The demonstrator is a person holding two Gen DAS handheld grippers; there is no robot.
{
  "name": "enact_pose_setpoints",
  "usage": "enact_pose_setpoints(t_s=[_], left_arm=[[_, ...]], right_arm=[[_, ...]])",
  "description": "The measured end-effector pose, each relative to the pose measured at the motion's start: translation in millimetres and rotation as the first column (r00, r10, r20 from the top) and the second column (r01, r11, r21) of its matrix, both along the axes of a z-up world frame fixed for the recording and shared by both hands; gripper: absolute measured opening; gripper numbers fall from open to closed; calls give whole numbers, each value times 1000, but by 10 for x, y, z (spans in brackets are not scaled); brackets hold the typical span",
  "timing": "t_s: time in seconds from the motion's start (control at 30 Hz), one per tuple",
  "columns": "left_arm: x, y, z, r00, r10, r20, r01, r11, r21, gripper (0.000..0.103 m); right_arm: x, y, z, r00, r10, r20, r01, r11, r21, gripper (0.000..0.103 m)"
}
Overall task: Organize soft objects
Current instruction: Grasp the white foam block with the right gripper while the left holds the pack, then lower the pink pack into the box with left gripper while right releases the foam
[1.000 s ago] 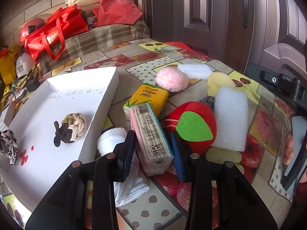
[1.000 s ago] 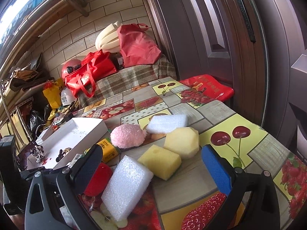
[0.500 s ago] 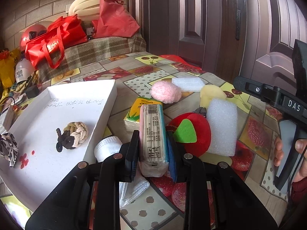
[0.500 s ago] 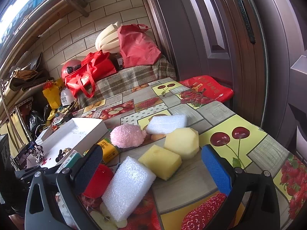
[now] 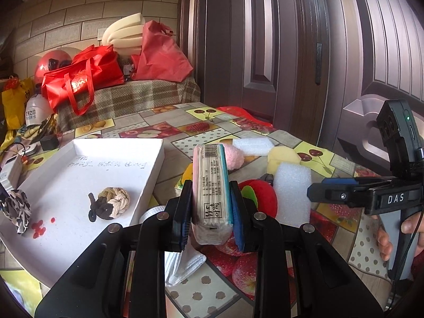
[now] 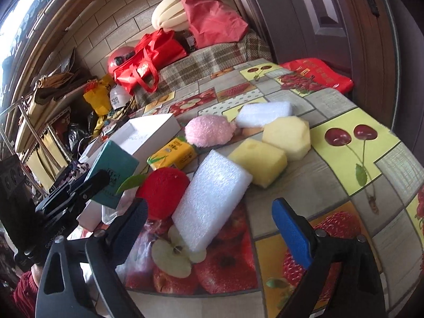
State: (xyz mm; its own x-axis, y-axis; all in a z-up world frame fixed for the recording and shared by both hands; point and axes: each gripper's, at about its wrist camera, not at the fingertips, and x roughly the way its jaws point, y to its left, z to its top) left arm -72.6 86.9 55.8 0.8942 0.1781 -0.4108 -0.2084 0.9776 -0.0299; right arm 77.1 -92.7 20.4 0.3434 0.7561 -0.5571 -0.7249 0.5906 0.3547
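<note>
Left claw (image 5: 212, 209) pinching a tissue pack (image 5: 210, 185) between its pads, pack held on edge and lifted off the tabletop (image 5: 206, 286), just right of the white tray (image 5: 148, 164). Tray holds a knotted rope toy (image 5: 112, 202) near its middle and a patterned scrunchie (image 5: 14, 209) at its left edge. Right claw (image 6: 212, 225) spread, jaws have just been closing in, nothing pressed between the pads; the near end of the white foam block (image 6: 212, 201) lies between them. Relative to that foam block: red plush apple (image 6: 161, 190) touching its left side, yellow sponge (image 6: 258, 161) just beyond its far right corner, pale sponge (image 6: 287, 136) behind that, pink fluffy ball (image 6: 209, 131) farther back, second white foam piece (image 6: 263, 114) behind the ball, yellow tissue pack (image 6: 172, 156) back-left. Folded white cloth (image 5: 182, 265) lies under the left claw.
</note>
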Motion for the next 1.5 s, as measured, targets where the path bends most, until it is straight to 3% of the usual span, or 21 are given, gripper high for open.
enact_pose_setpoints(t_s=[0.07,0.17,0.23,0.37,0.47,0.53,0.67,0.73,0.9,1.5], left_arm=[[-8,13,1,1000,1,4,-1,1000,-3,25],[-11,14,-1,1000,-1,3,1,1000,-2,25],[-26,17,3,1000,-2,7,2,1000,-2,25],[-58,21,22,1000,0,23,0,1000,-7,25],[-73,2,33,999,3,34,-3,1000,1,25],[-85,-21,37,999,3,45,-4,1000,12,25],[-125,-48,45,998,11,66,-13,999,31,25],[-149,-38,49,997,21,74,-23,999,30,25],[-216,0,52,996,34,86,-36,999,21,25],[-548,378,36,983,146,110,-151,988,33,25]], right_arm=[[57,78,-92,998,12,-61,-12,1000,-11,76],[201,142,-208,986,7,-165,-6,1000,11,71],[251,184,-249,979,24,-203,-20,1000,22,43],[158,104,-176,987,28,-160,-20,998,57,33],[15,-42,-26,999,6,-53,0,994,112,32],[-111,-126,108,997,-42,65,32,989,143,32],[-390,-185,319,936,-135,325,72,977,199,32],[-472,-131,350,914,-136,383,63,978,196,32],[-547,-13,377,888,-133,440,55,981,185,32],[-736,265,357,876,-70,476,-8,987,161,32]])
